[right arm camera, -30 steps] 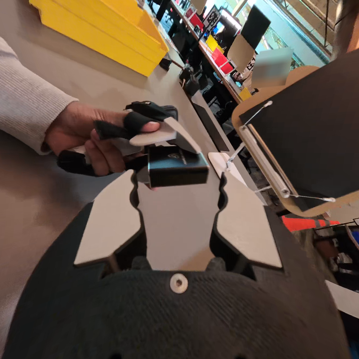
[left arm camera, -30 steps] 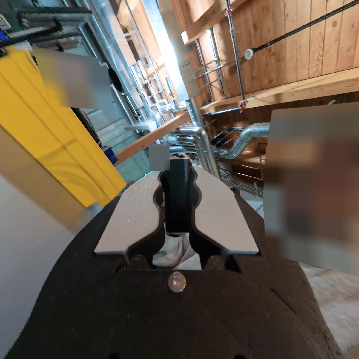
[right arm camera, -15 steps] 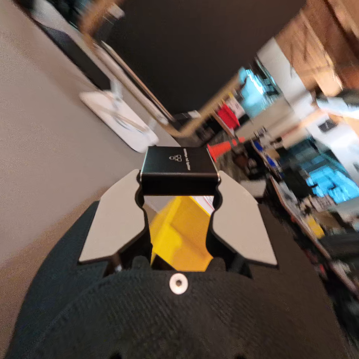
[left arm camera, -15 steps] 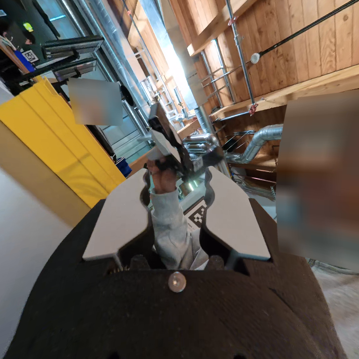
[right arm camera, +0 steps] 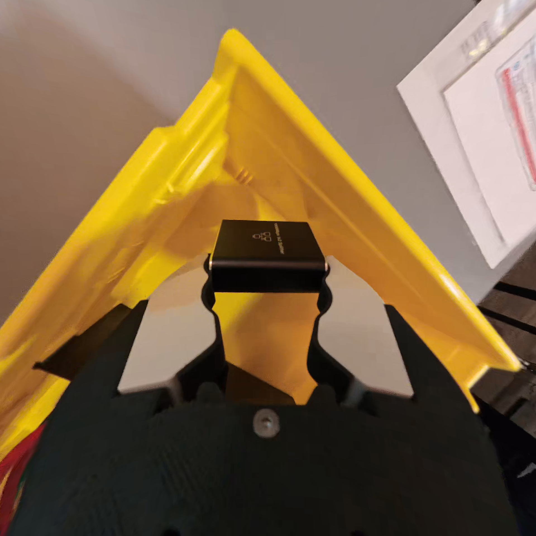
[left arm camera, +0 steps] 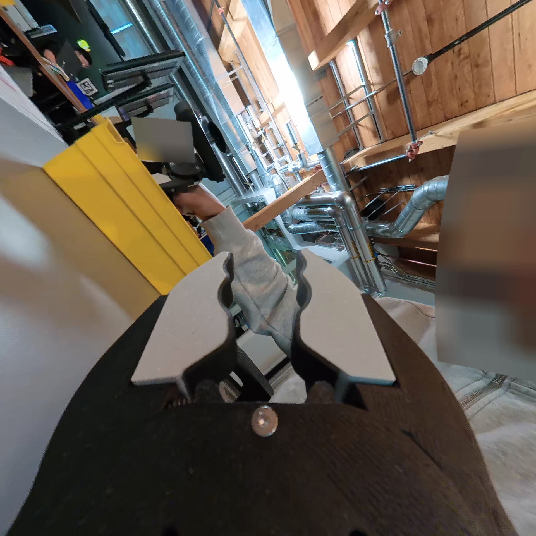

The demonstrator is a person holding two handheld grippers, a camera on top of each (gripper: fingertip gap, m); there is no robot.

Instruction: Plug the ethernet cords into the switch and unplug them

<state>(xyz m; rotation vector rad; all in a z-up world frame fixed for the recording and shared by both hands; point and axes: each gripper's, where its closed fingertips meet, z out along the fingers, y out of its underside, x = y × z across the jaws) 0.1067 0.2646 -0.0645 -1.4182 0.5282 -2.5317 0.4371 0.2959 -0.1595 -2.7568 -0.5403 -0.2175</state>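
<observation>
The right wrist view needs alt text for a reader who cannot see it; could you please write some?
The right gripper holds a small black switch between its fingertips, above the inside of a yellow plastic bin. Grey surface lies behind the bin, and a white board shows at the upper right.
</observation>
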